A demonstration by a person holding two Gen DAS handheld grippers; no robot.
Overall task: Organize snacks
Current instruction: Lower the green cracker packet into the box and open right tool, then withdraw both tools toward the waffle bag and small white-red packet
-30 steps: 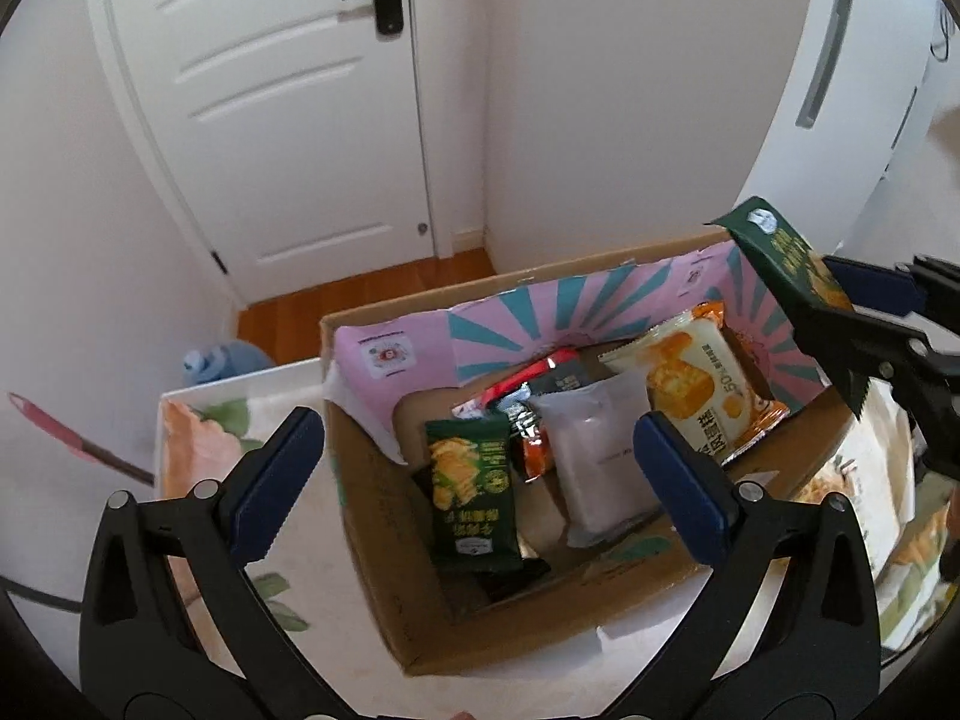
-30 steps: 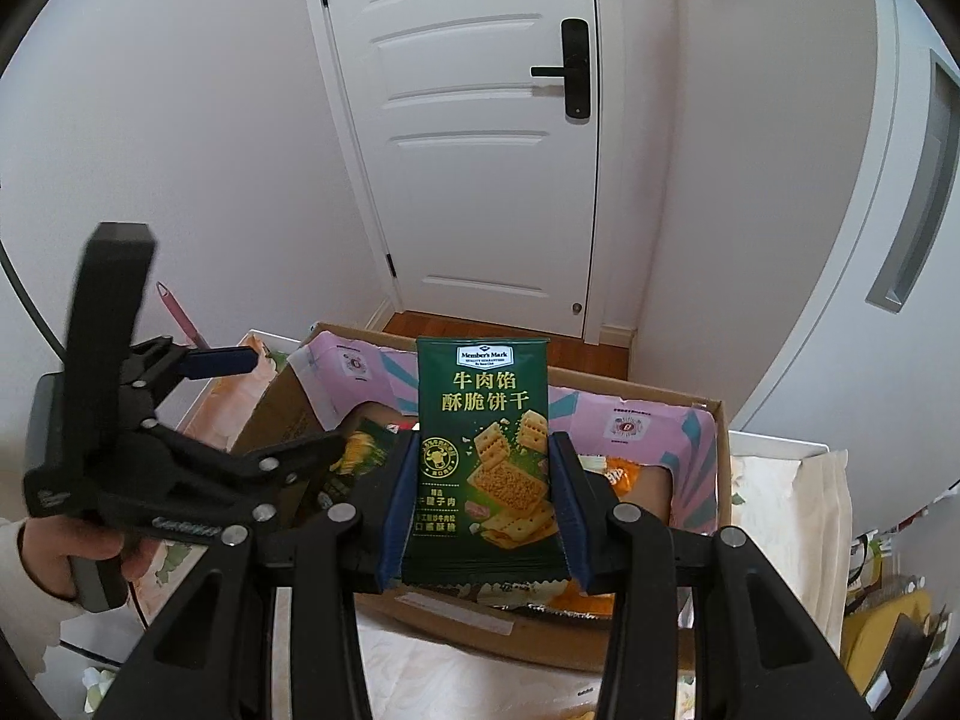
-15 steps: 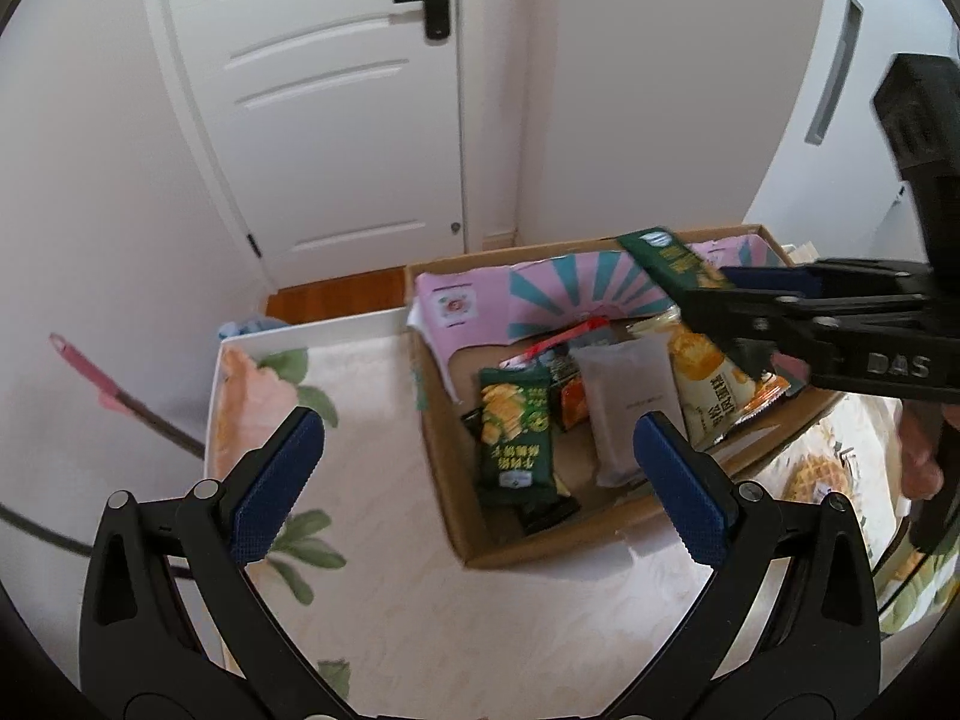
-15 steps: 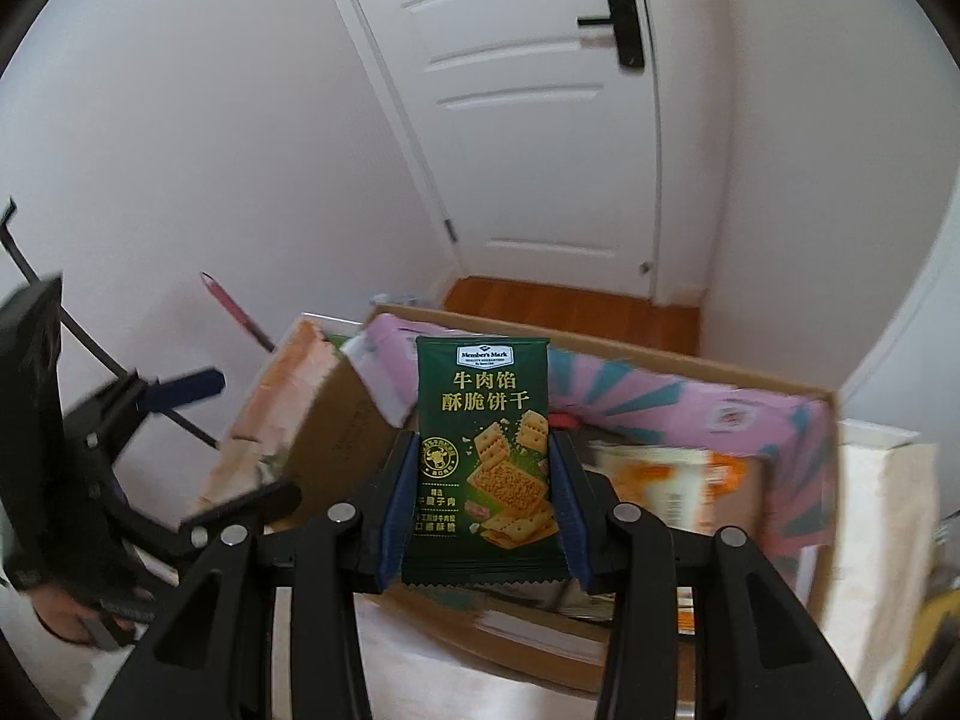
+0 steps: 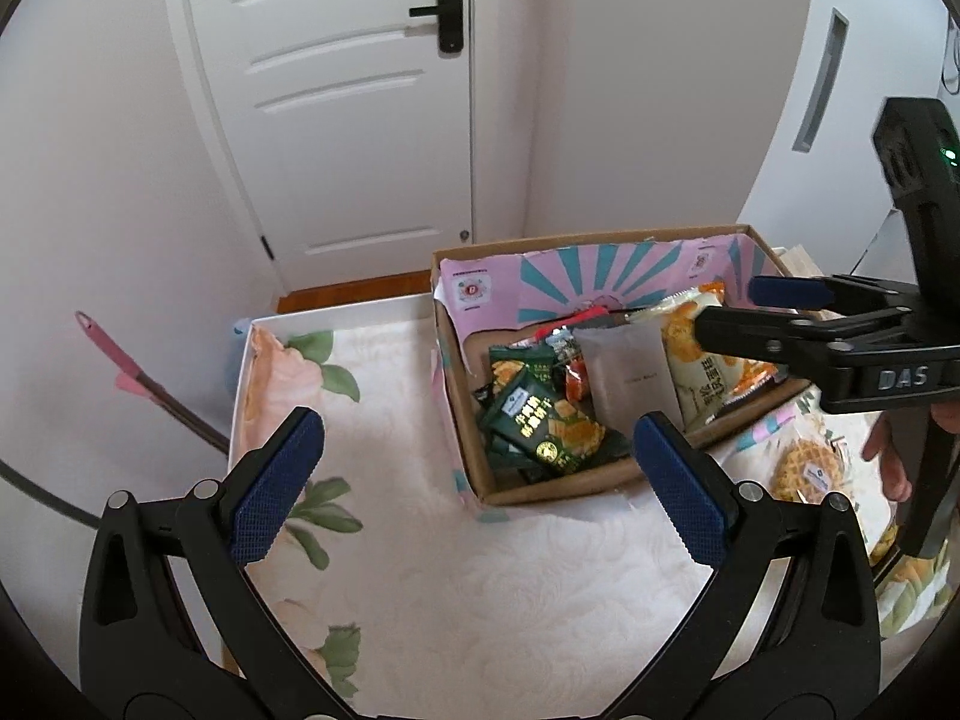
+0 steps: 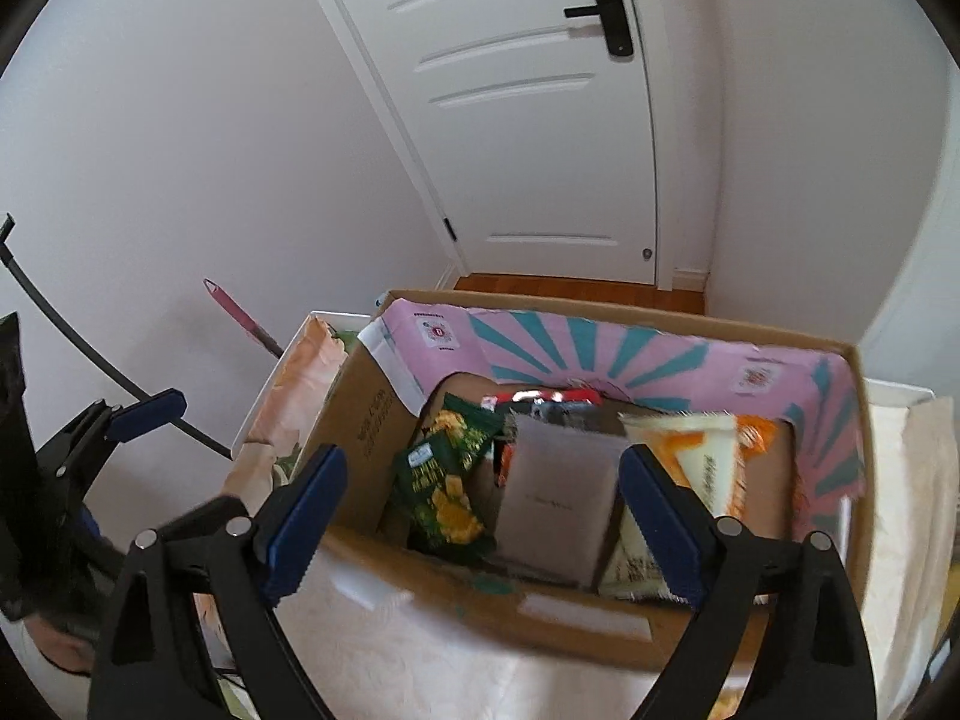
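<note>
Left gripper (image 5: pixel 474 483): jaws spread wide, nothing between the blue pads; held over the cloth short of the box.
Right gripper (image 6: pixel 480 519): jaws opening, no packet gripped; pads seen apart above the near wall of the box. In the left wrist view it is seen reaching in from the right over the box (image 5: pixel 729 309).
Cloth (image 5: pixel 480 588): white with a peach and green flower print, spread under the box.
Waffle packet (image 5: pixel 807 471): clear wrap, round golden waffle inside, lying on the cloth outside the box, to its right.
Box (image 5: pixel 564 483): open brown cardboard, pink and teal striped liner on the far and side walls; snacks held inside.
Green cracker packet (image 5: pixel 549 426): dark green, cracker picture and pale lettering, lying tilted on top of other dark packets in the near left corner of the box.
Second green packet (image 5: pixel 519 369): same dark green, yellow snack print, just behind the first.
Grey pouch (image 5: pixel 627 375): plain matte grey, leaned in the middle of the box.
Orange packet (image 5: pixel 708 354): cream and orange, right of the grey pouch, partly under the right gripper.
Red packets (image 5: pixel 573 378): small, behind and left of the grey pouch; details not readable.
Door (image 5: pixel 336 102): white, panelled, black handle, beyond the box.
</note>
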